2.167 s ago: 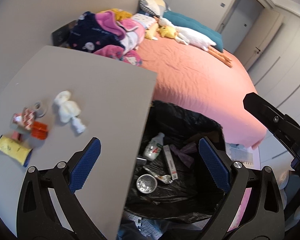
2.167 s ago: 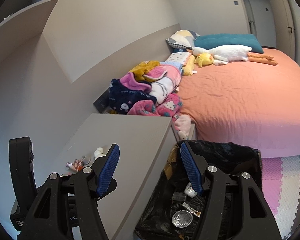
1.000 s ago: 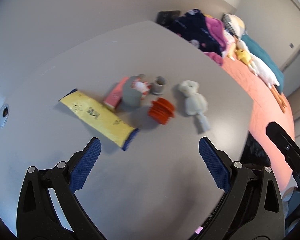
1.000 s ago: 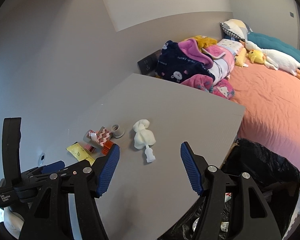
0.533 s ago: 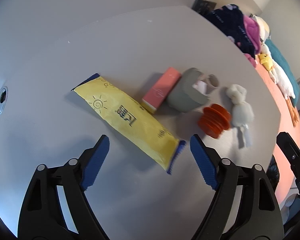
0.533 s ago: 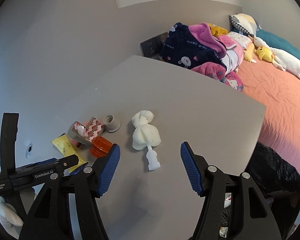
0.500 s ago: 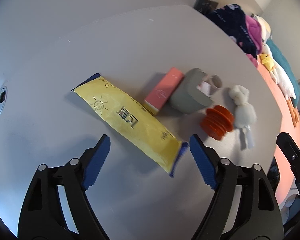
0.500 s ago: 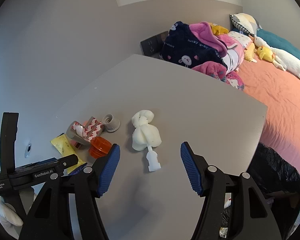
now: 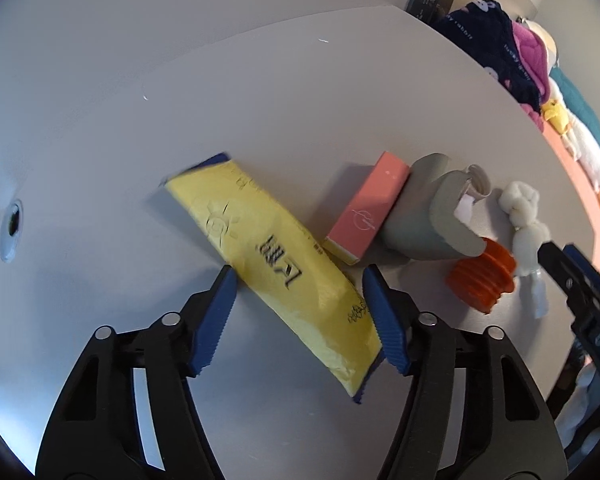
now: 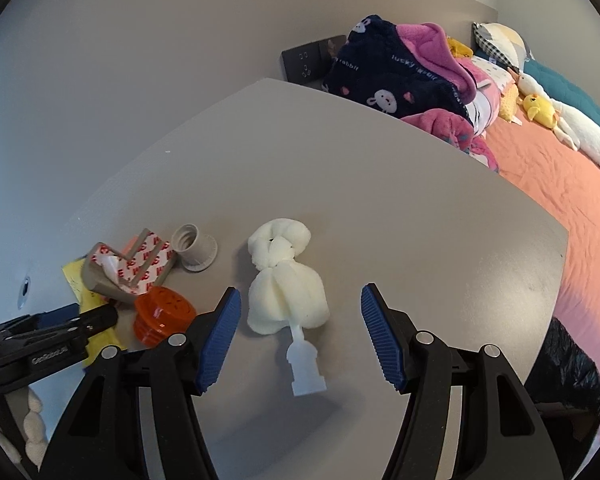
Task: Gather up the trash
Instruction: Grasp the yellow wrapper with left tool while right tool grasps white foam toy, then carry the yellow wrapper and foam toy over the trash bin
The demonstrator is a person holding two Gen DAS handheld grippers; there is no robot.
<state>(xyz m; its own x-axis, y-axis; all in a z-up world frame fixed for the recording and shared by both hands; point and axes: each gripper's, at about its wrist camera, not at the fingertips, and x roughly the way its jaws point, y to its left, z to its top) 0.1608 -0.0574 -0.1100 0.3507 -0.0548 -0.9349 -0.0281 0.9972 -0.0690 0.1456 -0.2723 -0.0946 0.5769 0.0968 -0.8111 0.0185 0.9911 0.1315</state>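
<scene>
My left gripper [image 9: 297,300] points steeply down over the grey desk [image 9: 283,92], jaws half open and just now closing, with the yellow packet [image 9: 275,264] lying slantwise between them. The pads look to be at its edges; I cannot tell whether they press yet, so I count it as not gripped. To do this well: pinch across the narrow width, near the middle of the length, and keep the fingertips skimming the desk so the flat packet does not slide out from under them.

Right of the packet: pink box [image 9: 366,208], grey tape holder [image 9: 432,216], orange ribbed cap [image 9: 482,276], all close together. Keep the right pad clear of the box.

My right gripper [image 10: 300,332] hovers, jaws moderately open and empty, around the stem of the white sponge brush [image 10: 285,284]. The black bin bag [image 10: 564,380] waits past the desk's right edge.
</scene>
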